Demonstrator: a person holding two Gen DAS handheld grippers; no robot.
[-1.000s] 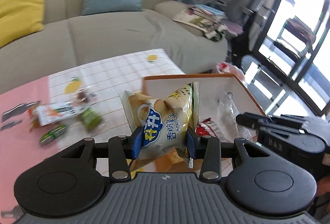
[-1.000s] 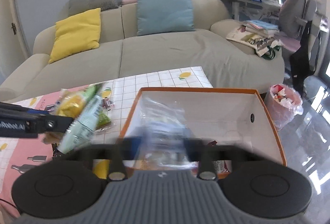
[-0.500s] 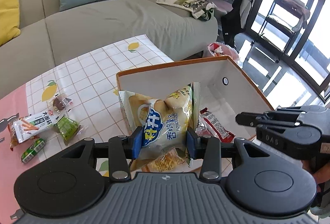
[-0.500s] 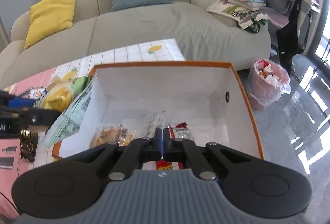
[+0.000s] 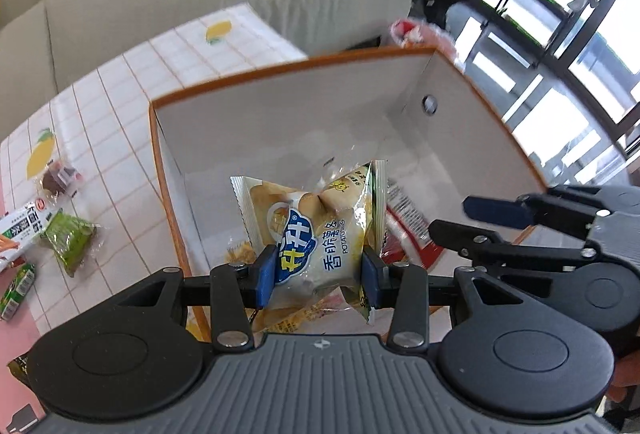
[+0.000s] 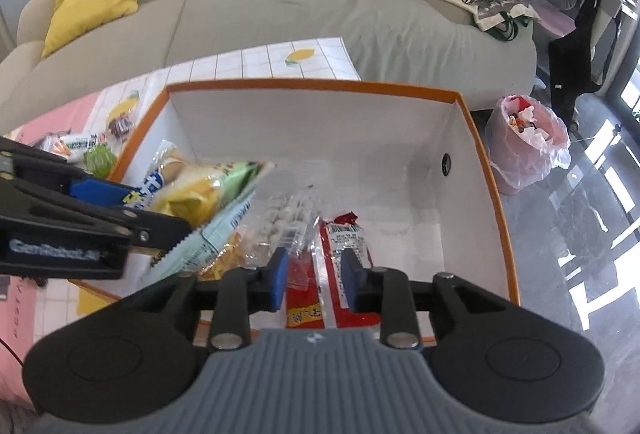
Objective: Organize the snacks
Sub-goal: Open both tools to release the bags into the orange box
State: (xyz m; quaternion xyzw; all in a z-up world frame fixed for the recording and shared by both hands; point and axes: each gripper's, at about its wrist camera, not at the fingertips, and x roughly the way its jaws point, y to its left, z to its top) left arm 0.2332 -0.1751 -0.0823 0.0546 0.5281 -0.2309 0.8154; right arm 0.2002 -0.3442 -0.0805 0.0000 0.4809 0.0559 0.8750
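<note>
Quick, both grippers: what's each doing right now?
Left gripper: shut on the potato chip bag.
Right gripper: open, jaws just opening, holding nothing, above the red packet.

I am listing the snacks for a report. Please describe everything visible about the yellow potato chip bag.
The potato chip bag is a puffy, glossy yellow plastic packet with a blue logo, printed chip pictures and serrated sealed edges. It stands roughly upright, pinched at its lower part between the blue fingers of the left gripper, over the orange-rimmed box.

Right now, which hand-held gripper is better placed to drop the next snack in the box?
Left. The left hand-held gripper is clamped on the potato chip bag, over the orange-rimmed box. The right hand-held gripper has just been opening and grips nothing.
</note>
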